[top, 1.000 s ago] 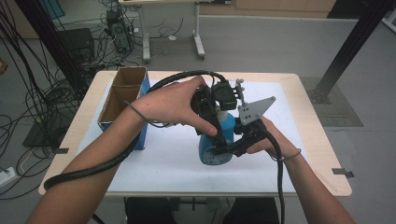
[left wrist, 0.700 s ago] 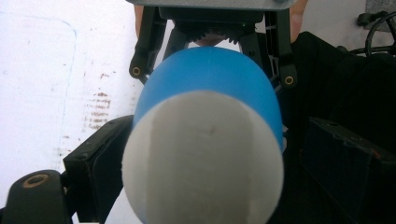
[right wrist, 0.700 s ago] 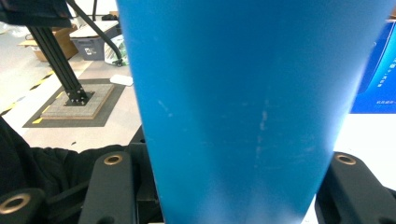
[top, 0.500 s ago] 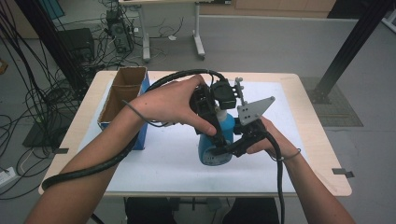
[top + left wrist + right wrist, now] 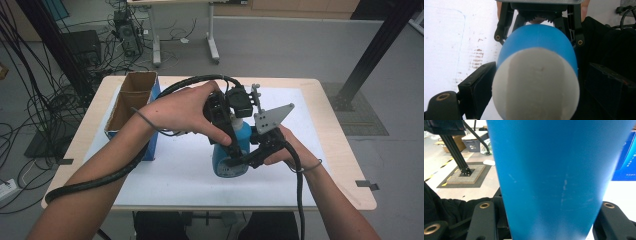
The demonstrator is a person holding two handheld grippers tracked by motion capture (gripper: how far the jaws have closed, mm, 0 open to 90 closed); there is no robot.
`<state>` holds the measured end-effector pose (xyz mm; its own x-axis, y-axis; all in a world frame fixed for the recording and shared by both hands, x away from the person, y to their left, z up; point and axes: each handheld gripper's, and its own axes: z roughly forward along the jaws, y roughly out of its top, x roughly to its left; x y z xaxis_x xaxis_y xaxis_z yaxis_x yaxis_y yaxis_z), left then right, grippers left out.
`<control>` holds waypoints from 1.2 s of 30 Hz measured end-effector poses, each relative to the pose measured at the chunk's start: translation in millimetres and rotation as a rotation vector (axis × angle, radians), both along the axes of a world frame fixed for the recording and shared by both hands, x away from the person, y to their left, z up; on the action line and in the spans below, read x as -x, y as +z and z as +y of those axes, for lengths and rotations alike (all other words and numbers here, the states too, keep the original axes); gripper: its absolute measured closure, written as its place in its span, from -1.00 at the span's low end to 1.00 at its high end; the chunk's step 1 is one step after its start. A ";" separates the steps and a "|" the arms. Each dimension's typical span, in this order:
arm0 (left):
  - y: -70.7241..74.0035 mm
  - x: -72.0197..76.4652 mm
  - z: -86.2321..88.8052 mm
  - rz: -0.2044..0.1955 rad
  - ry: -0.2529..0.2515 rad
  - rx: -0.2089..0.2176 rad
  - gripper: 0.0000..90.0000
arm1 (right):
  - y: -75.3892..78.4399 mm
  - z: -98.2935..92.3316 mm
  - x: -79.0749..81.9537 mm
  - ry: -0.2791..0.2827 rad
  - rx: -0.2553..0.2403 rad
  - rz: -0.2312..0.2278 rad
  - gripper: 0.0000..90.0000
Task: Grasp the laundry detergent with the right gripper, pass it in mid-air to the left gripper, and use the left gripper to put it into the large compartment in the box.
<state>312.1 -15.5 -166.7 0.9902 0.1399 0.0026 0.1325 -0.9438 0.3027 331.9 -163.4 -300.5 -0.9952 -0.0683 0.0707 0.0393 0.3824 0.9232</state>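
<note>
R gripper (image 5: 235,162) was clamped on the lower body of the upright blue plastic bottle w/ white cap (image 5: 231,150), mid white mat (image 5: 175,170). L gripper (image 5: 231,125) came from above, jaws apart either side of the cap, not pressing. Open cardboard box (image 5: 131,100) stood farther back-left.

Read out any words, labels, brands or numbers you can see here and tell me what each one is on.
None can be read.
Blue bottle: a pale label patch low on its side in the high view, print too small.
Blue box: faint white lettering in the right gripper view, too blurred.
Cardboard box: no print to be seen.
</note>
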 end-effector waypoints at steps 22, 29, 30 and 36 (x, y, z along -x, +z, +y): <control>0.3 1.5 -1.2 -0.003 -0.007 -0.004 -0.74 | 1.1 1.0 0.6 0.003 -0.003 -0.003 -0.02; -0.6 1.7 -3.2 0.000 -0.010 -0.006 -0.74 | 1.4 0.3 0.6 -0.001 -0.005 -0.004 -0.02; -0.8 1.6 -3.3 -0.001 -0.008 -0.007 -0.74 | 1.5 0.2 0.5 0.001 -0.004 -0.004 -0.02; -0.9 -0.2 -3.5 -0.007 -0.003 -0.009 -0.72 | 1.9 0.2 1.3 0.005 -0.006 -0.004 -0.02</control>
